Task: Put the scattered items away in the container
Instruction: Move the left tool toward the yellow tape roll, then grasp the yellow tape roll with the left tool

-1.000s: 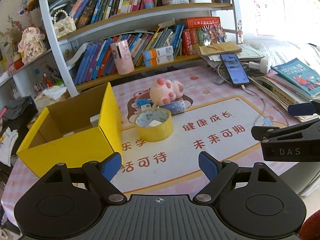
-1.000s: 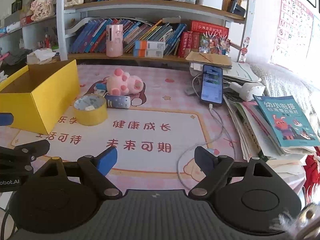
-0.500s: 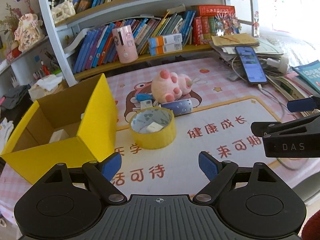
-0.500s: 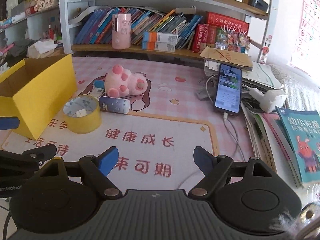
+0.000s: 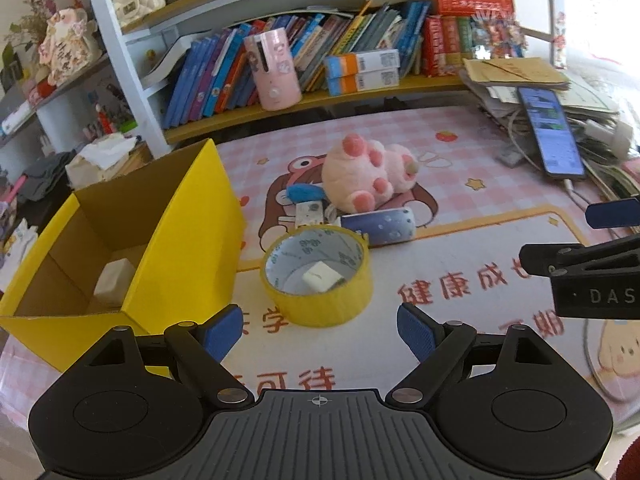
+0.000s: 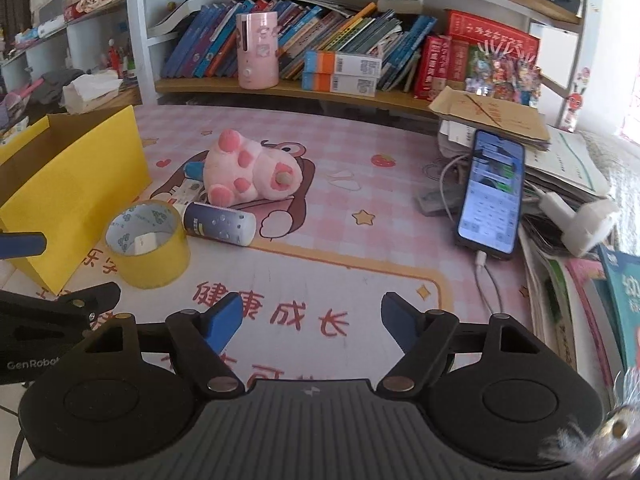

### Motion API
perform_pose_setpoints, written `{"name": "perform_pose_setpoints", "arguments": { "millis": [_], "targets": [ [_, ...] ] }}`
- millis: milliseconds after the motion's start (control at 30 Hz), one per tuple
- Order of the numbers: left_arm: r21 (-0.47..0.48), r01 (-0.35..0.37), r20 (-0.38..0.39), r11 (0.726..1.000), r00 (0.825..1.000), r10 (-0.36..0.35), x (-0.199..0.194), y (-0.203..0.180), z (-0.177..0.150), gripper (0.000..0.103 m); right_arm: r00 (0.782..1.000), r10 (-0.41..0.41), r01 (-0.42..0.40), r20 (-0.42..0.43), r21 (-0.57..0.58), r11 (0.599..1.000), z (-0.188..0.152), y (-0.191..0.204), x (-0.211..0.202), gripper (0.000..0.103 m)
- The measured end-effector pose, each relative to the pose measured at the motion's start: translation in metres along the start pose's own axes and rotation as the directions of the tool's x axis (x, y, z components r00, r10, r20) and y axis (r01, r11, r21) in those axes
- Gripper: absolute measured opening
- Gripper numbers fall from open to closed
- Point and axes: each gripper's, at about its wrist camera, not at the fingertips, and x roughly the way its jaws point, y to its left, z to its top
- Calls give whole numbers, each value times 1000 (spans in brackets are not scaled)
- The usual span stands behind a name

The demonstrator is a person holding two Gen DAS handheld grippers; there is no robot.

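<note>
From left to right. My yellow cardboard box [image 5: 188,248] stands open-topped at the left edge of the pink desk mat [image 5: 472,148]; a small white block [image 5: 114,282] lies on its floor. Just right of the box lies a roll of yellow tape [image 5: 320,280] on its flat side, with a small white cube [image 5: 322,276] inside its ring. Behind the roll, a dark blue cylinder [image 5: 380,226] lies on its side, close to or touching the roll; the view does not settle which. Behind that sits a pink plush toy [image 5: 368,176], resting over smaller items I cannot identify. My left gripper [image 5: 320,330] hovers before the roll, jaws wide and empty. My right gripper [image 6: 310,320], further right, is closing with nothing between its jaws. A phone [image 6: 492,192] lies propped at far right.
</note>
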Motion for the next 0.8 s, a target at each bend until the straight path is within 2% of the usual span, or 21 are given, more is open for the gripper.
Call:
{"name": "perform_pose_setpoints", "arguments": {
  "millis": [333,400,533,800],
  "targets": [
    [-37,-52,-58,998,997,50,40,-6,21,87,999,46,-46,-19,-17,999,20,-17,30,76],
    [-63,-69,-74,996,995,64,49,-6,23,93,998,50,-50,-25,-21,999,22,-19,36,76],
    [-106,-105,-107,989,990,94,66,-5,25,95,998,56,-57,-38,-27,998,24,-23,45,75],
    [-205,-94,-153,974,986,63,93,4,29,97,997,68,-70,-45,-29,997,27,-31,56,75]
  ]
}}
